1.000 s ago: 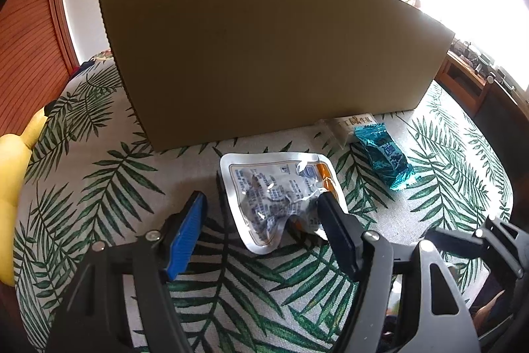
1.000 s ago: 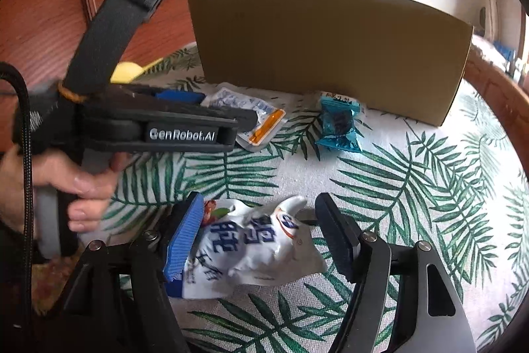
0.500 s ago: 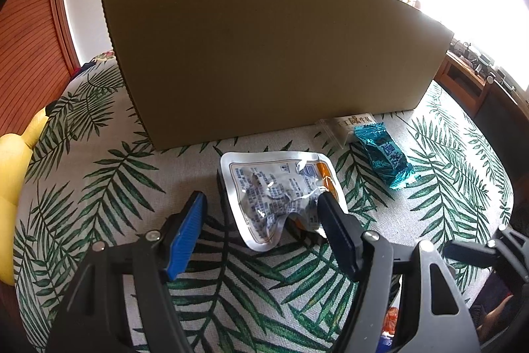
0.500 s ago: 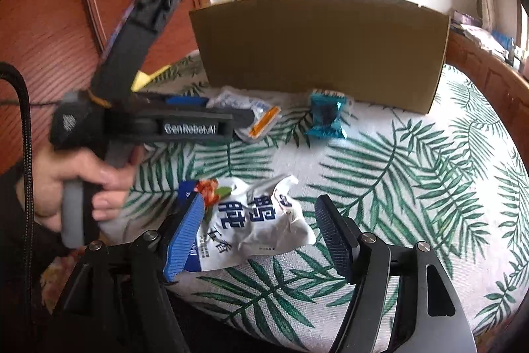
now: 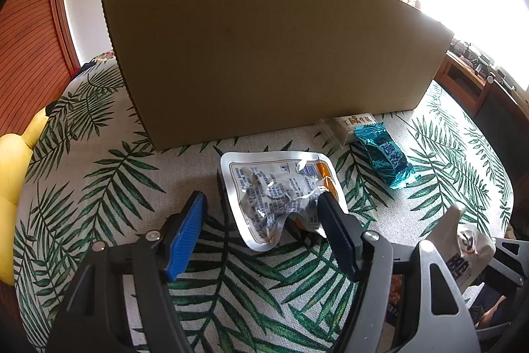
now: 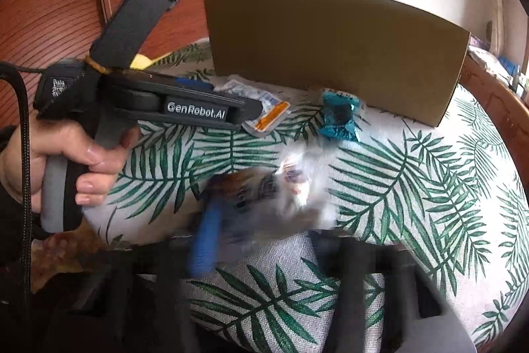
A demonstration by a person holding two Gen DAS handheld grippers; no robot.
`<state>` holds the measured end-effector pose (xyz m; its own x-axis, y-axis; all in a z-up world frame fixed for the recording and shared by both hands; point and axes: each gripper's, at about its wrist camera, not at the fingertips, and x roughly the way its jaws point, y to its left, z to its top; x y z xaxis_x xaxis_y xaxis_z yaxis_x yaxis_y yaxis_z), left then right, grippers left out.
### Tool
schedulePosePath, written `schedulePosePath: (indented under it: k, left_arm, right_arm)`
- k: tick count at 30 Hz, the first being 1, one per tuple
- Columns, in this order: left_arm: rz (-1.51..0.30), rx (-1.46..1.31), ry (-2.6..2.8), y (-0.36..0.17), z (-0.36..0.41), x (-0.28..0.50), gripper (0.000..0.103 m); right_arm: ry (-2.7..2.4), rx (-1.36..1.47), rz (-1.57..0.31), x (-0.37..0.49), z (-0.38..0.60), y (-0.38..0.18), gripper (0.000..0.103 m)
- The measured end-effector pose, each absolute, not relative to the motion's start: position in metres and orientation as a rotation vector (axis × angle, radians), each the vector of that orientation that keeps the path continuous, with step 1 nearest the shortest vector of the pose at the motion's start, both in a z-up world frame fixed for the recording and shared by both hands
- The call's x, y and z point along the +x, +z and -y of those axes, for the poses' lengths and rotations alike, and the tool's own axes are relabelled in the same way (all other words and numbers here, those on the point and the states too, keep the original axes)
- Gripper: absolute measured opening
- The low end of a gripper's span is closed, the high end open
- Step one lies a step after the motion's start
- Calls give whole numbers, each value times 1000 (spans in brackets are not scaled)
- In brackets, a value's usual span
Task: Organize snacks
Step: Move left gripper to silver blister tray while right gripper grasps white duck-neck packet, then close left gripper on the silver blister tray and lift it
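Observation:
My left gripper (image 5: 261, 197) stands open over a silver pouch (image 5: 271, 187) with an orange stripe, which lies flat on the leaf-print tablecloth (image 5: 99, 187) between its fingers. From the right wrist view the same gripper (image 6: 251, 113) shows side-on, held by a person's hand (image 6: 82, 148). My right gripper (image 6: 261, 214) is blurred; its jaws are closing and squeeze a crumpled white snack bag (image 6: 291, 187) with blue print. That bag (image 5: 463, 247) stands up crumpled at the lower right of the left wrist view. A teal packet (image 5: 383, 154) lies to the right of the pouch.
A tall cardboard box (image 5: 264, 55) stands behind the snacks, its near wall facing me. A small pale packet (image 5: 350, 123) lies at its foot beside the teal one. A yellow object (image 5: 13, 187) sits at the table's left edge. A wooden cabinet (image 5: 469, 81) stands at the right.
The right gripper's jaws have come together on the white snack bag, which now looks crumpled and raised. The left gripper and the silver pouch have not moved.

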<state>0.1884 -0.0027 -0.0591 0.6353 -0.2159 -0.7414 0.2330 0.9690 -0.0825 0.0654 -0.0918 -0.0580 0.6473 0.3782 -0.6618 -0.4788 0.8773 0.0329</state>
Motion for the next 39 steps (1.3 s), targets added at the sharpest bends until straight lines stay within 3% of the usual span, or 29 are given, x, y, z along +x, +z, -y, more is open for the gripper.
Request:
schedulePosePath:
  k: [19,27,30,33,35,39]
  left_arm:
    - [-889,-53,-289,-51,-1,208,69]
    - [-889,61,-269,-53,20,210,69]
    - [-875,73,-274,-54,21,206,60]
    - [-859,59,-285,-54,17,200,57]
    - [-827,45,-283,-50,13,193,46]
    - [-803,12,-304,-44,8,183,36]
  right_arm:
    - [496,-74,-677,52,114,-56,21]
    - [497,-47,-686,48,125,-57,21]
    - [494,-44,-687,48,126,-57,21]
    - [494,-41,-686,48,126,-56,21]
    - [492,-43,-685,48,126,-55,21]
    - [490,-41,-687,48,125,-55,21]
